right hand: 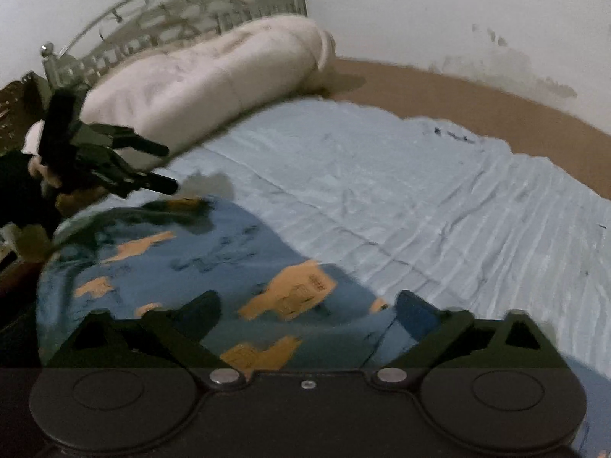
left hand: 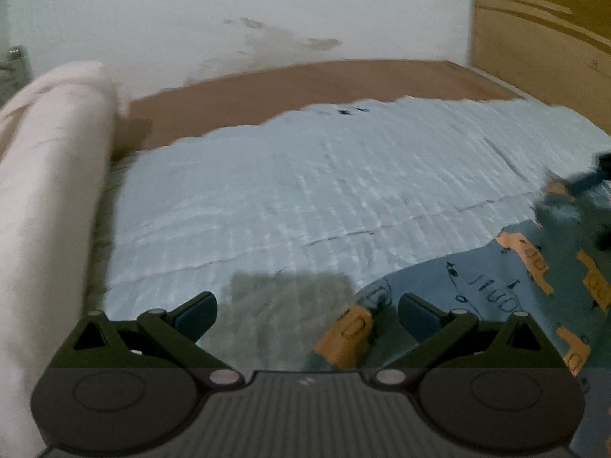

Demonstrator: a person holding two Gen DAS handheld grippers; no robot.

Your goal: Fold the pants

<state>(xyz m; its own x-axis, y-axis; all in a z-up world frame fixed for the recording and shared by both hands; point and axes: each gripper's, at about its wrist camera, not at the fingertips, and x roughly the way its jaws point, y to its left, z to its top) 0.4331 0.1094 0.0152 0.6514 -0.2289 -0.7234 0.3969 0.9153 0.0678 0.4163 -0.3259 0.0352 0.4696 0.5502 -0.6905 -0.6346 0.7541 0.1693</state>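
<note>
Blue pants printed with orange vehicle shapes (right hand: 198,267) lie flat at the near edge of the bed, on a pale blue ribbed sheet (right hand: 382,191). The left gripper (left hand: 307,311) hovers over the sheet just beside the pants, its jaws spread with nothing between them; in the right wrist view it (right hand: 168,168) hangs above the garment's far end. The right gripper (right hand: 309,313) is over the pants, jaws wide apart, no cloth pinched. A rolled cream blanket (right hand: 214,80) lies against the grey metal headboard (right hand: 183,7). Bare brown mattress (left hand: 305,84) shows beyond the sheet, meeting a white wall (left hand: 229,7).
</note>
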